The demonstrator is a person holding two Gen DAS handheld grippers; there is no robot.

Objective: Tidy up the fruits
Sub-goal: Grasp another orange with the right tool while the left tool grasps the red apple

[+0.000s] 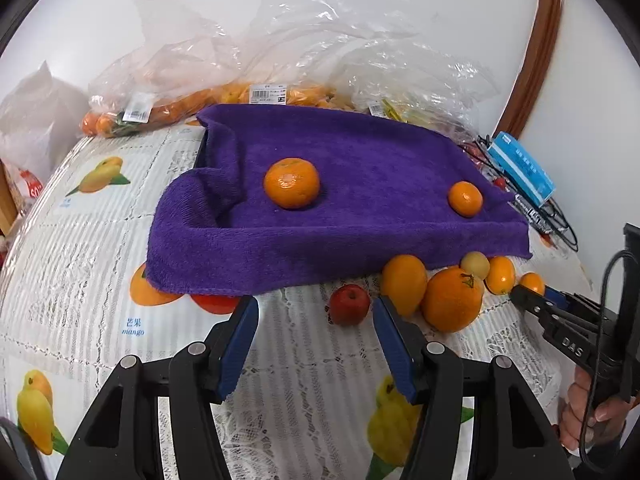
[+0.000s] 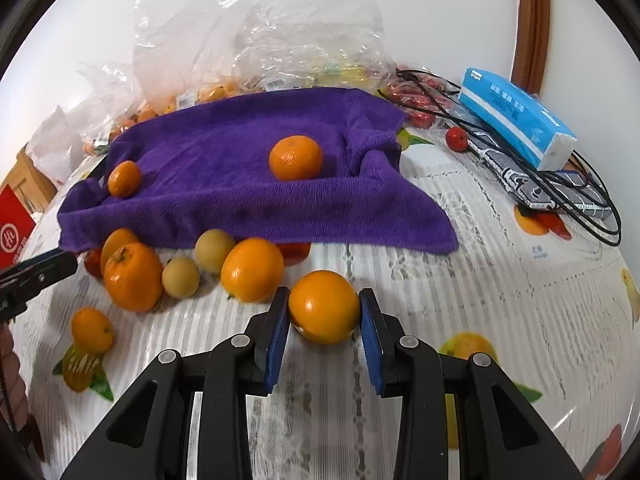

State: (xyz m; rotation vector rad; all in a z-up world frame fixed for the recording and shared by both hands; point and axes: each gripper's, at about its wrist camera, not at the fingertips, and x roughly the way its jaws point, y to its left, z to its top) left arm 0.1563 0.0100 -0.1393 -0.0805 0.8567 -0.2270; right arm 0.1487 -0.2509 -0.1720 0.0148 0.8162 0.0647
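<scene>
Red fruit (image 2: 93, 262) behind oranges (image 2: 133, 276)

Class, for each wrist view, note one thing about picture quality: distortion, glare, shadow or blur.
Left wrist view: fisheye bends the tablecloth into a dome, with dark corners; the plastic bags glint. Right wrist view: the same bulge curves the wooden frame; bright glare spots sit on the orange fruit between the right tongs, and the purple towel casts a soft shadow at its front edge.

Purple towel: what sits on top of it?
Two oranges rest on the purple towel: a larger one and a smaller one. Whatever the towel covers is hidden.
</scene>
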